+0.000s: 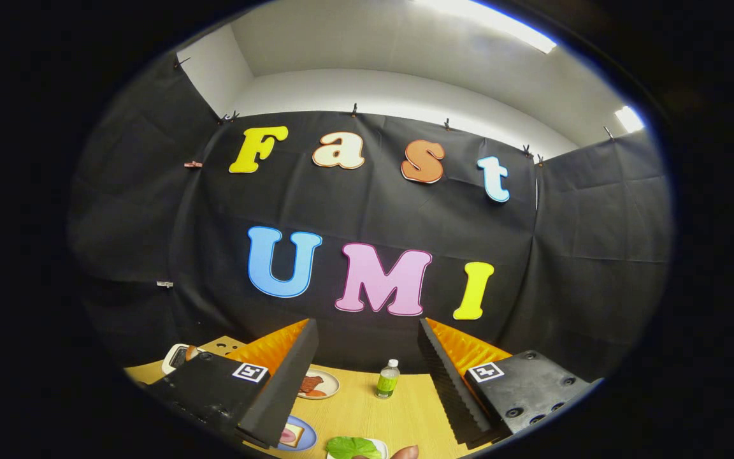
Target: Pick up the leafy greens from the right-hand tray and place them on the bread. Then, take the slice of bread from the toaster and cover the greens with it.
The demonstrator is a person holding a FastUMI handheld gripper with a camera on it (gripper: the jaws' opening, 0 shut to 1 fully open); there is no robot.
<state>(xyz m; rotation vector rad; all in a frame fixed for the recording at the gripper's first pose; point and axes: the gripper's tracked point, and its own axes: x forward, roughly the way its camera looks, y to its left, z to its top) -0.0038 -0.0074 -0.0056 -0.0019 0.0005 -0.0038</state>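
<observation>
My gripper (367,331) is held high above the wooden table (399,411), its two fingers spread wide apart with nothing between them. Far below, between the fingers, leafy greens (353,447) lie on a white tray (380,448). Left of them a slice of bread (290,435) with a pink filling rests on a blue plate (306,440), partly hidden by the left finger. A white toaster (176,357) with a brown slice (191,352) in its slot stands at the table's far left, behind the left finger.
A small plate (331,384) with reddish-brown food sits toward the table's back. A little bottle (387,379) with a green label and white cap stands right of it. A person's fingertip (404,453) shows beside the greens' tray. Black cloth walls close the booth.
</observation>
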